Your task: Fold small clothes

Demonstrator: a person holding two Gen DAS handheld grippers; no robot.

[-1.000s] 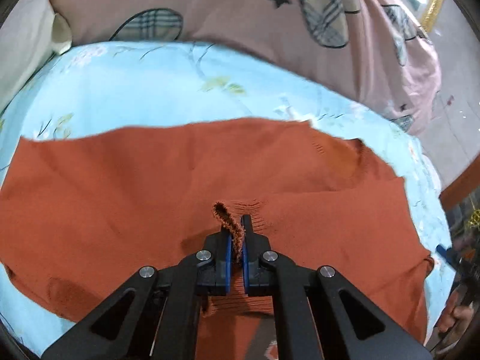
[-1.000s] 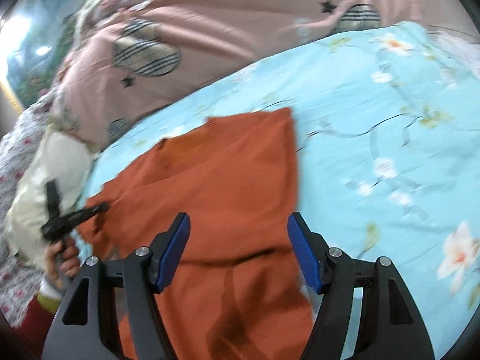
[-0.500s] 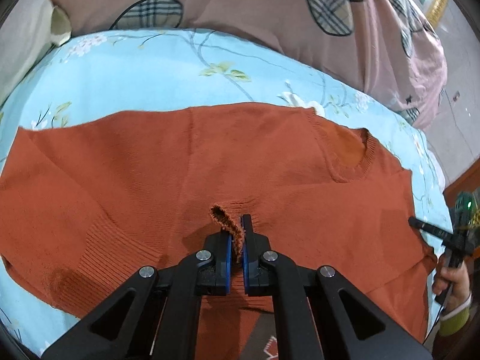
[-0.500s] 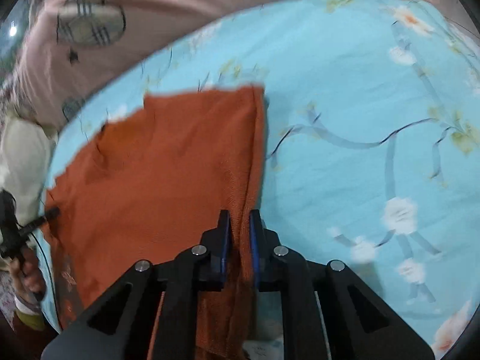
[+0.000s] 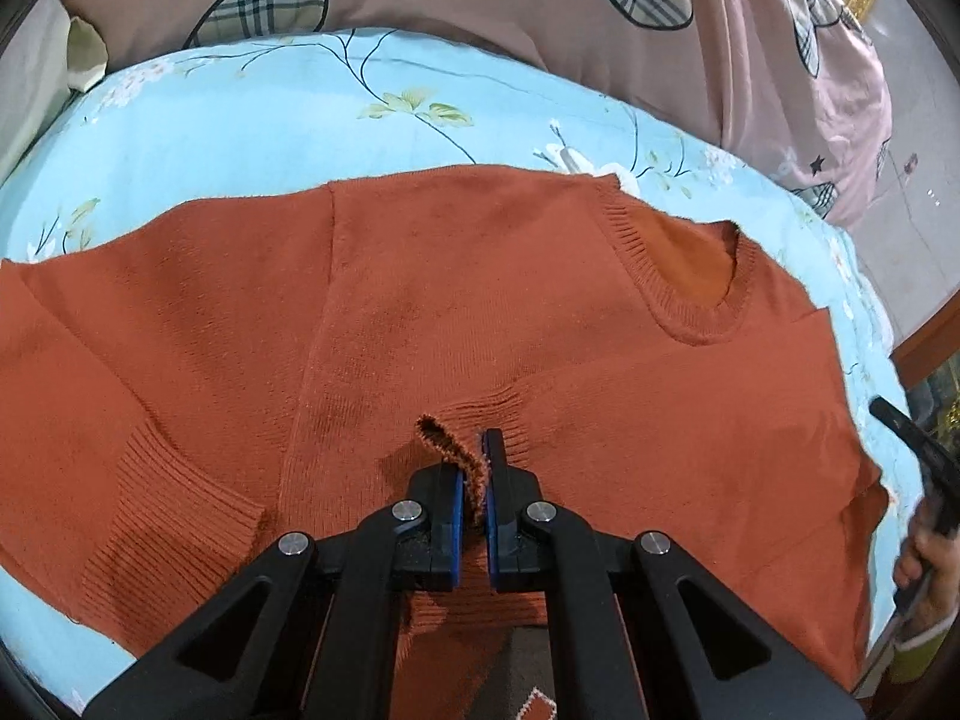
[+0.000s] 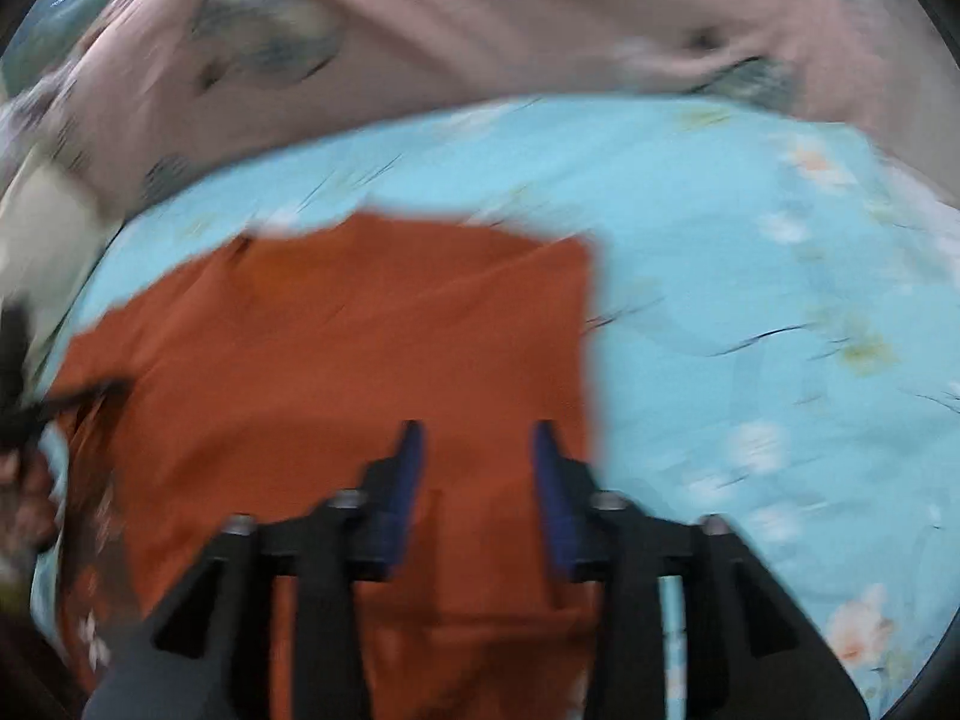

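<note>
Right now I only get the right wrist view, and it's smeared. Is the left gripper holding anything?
Observer: Yes. The left gripper has its fingers shut on a sleeve cuff of the orange sweater.
Operator: Where does that sleeve lie?
Observer: It's folded in across the chest, just below the ribbed neckline.
Operator: Other sleeve?
Observer: The other cuff lies spread out beside the body, not folded in yet.
</note>
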